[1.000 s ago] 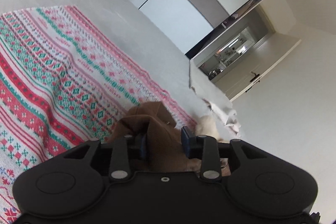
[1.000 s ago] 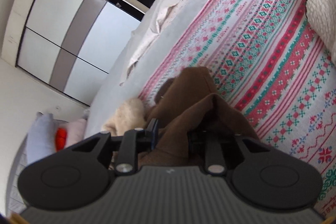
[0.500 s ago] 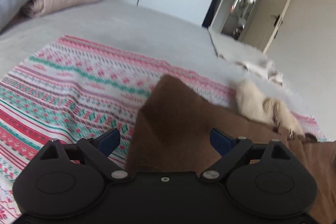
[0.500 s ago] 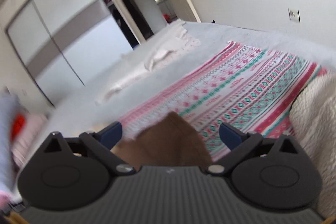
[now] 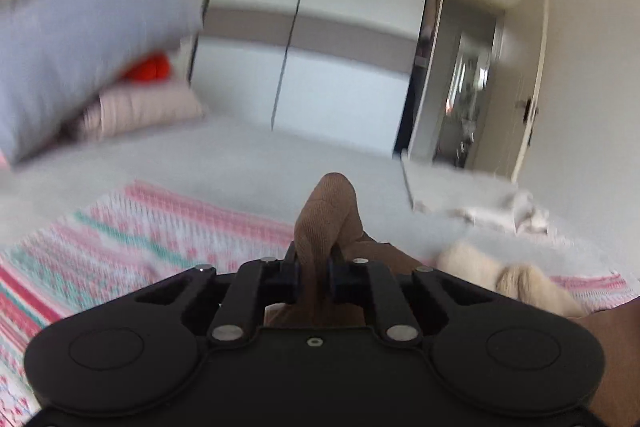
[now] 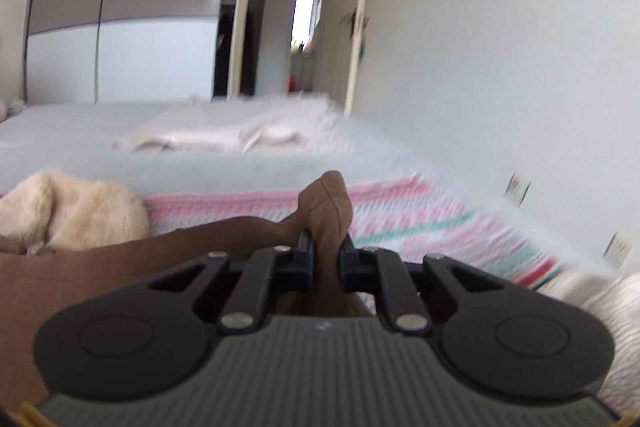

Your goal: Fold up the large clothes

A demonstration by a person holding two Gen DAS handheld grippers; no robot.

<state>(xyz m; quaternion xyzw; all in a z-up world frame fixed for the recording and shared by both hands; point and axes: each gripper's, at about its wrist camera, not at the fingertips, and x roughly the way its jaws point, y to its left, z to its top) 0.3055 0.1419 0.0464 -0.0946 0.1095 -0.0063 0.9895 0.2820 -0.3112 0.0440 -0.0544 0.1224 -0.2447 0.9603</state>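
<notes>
A brown garment [image 5: 328,211] lies on a bed over a red, green and white patterned blanket [image 5: 140,227]. My left gripper [image 5: 314,263] has its jaws closing on a fold of it. The pads press the cloth, and a tip of brown fabric sticks up past them. In the right wrist view my right gripper [image 6: 326,255] is likewise closing on another pinch of the brown garment [image 6: 328,203], whose body spreads away to the left. The patterned blanket [image 6: 420,219] lies beyond. Both grippers point roughly level over the bed.
A cream fluffy item [image 5: 516,279] [image 6: 72,211] sits beside the garment. Grey pillow [image 5: 80,47] and pink pillow [image 5: 140,111] lie at the bed's head. A pale cloth [image 6: 240,135] lies farther off, a white knit [image 6: 600,307] at right. Wardrobe [image 5: 320,27] and open doorway [image 6: 304,27] stand behind.
Both grippers held brown cloth a second ago, opened wide over it half a second ago, and have now closed on fresh folds. Both views have rolled to level.
</notes>
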